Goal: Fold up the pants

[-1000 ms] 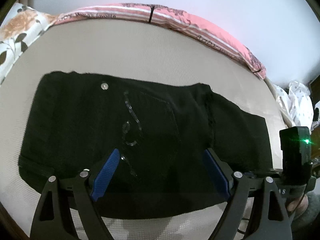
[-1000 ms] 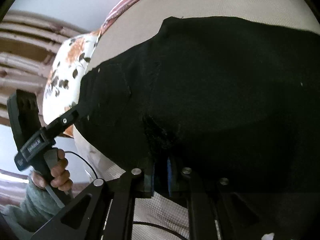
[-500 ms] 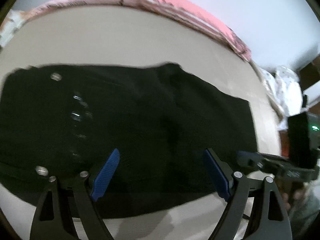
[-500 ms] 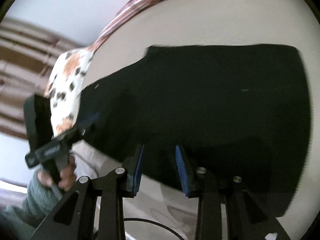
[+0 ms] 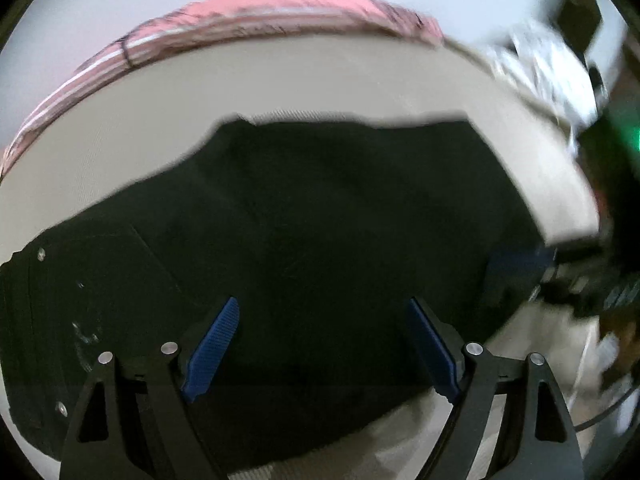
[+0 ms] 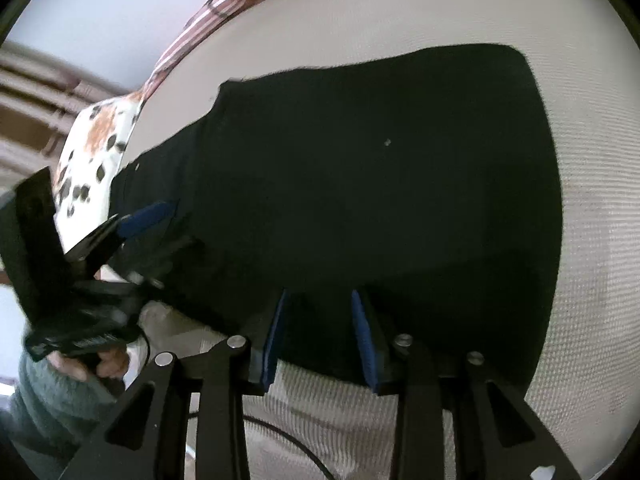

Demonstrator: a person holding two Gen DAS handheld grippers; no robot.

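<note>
Black pants (image 6: 360, 184) lie folded into a broad dark block on a cream woven bed surface (image 6: 592, 208), their far edge running straight across and their right edge curving down toward the near side. The right gripper (image 6: 320, 336) hangs over the near hem with its blue-padded jaws partly apart and nothing between them; bare cream fabric shows below the hem and in a wide band to the right. The left gripper (image 5: 320, 344) is spread wide above the pants (image 5: 320, 240), its blue pads (image 5: 216, 344) clear of the cloth, and in the right wrist view it reaches in from the left over the waist end (image 6: 144, 216), gripped by a hand (image 6: 108, 360) in a grey-green sleeve. A pink striped border (image 5: 240, 20) rims the far edge of the bed beyond a strip of open cream surface, and a floral pillow (image 6: 96, 148) sits beside the left end of the pants
</note>
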